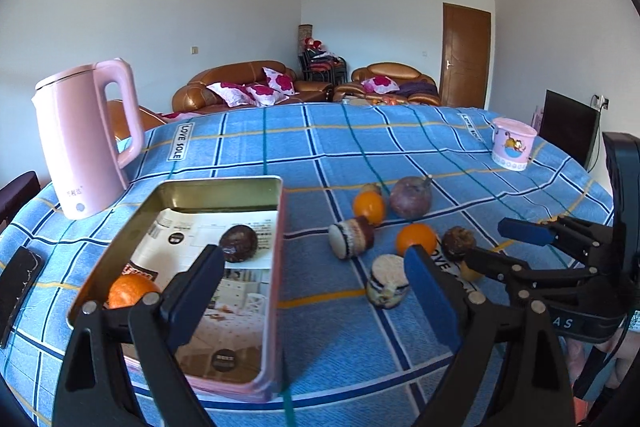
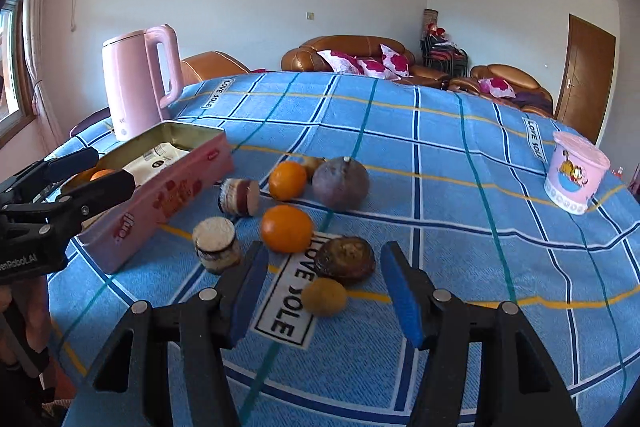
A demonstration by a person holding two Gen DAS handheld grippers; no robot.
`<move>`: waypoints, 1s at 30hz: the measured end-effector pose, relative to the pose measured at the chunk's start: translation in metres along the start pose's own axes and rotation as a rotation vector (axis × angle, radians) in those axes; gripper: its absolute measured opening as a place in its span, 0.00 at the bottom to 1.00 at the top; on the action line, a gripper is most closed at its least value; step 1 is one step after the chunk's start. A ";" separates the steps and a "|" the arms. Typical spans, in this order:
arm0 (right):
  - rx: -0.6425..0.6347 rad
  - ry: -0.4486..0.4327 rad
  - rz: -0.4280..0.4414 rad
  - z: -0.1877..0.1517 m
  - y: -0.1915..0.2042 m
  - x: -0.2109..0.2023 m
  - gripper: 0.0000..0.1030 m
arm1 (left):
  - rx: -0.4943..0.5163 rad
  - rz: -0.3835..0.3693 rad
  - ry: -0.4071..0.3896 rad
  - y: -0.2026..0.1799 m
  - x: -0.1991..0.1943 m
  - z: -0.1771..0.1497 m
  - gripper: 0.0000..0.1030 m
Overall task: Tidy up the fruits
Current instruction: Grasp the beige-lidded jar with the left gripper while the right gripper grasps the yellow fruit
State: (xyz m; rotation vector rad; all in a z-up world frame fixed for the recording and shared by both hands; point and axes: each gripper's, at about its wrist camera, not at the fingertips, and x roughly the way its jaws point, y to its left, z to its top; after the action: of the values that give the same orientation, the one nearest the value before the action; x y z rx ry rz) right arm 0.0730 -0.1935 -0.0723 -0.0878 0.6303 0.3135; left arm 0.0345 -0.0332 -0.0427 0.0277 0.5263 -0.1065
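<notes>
Fruit is divided between the pink tin [image 1: 276,267] at the table's left edge and the blue checked cloth [image 2: 440,155] beside it. An orange [image 1: 130,291] and a dark round fruit [image 1: 239,243] are already held in the tin. On the cloth, two oranges [image 2: 286,229], a large purple fruit [image 2: 340,182], a wrinkled brown fruit [image 2: 345,259], a small kiwi-like fruit [image 2: 324,296] and two striped cylindrical pieces [image 2: 216,245] are grouped near the table's middle; what the pieces are cannot be told.

The left gripper [image 1: 316,291] is spread wide and empty, one finger above the tin and the other above the cloth. The right gripper [image 2: 324,291] is parted, nothing pinched, with the small fruit lying on the cloth between and beyond its pads.

The small fruit is judged light, firm and prone to rolling; it should be taken across its widest middle with modest pressure. The wrinkled fruit appears soft and easily bruised. Oranges are expected to be smooth and somewhat slippery, so a centred grip is advised.
</notes>
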 end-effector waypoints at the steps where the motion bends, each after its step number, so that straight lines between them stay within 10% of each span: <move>1: 0.007 0.006 0.004 -0.001 -0.002 0.002 0.59 | 0.008 -0.006 0.008 -0.005 0.002 -0.001 0.91; 30: 0.033 0.095 0.062 -0.009 -0.006 0.016 0.29 | 0.097 -0.124 0.225 -0.046 0.052 -0.005 0.54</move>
State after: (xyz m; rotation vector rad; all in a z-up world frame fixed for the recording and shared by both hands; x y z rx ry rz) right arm 0.0823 -0.1963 -0.0889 -0.0520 0.7336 0.3606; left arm 0.0719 -0.0834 -0.0736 0.1027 0.7477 -0.2519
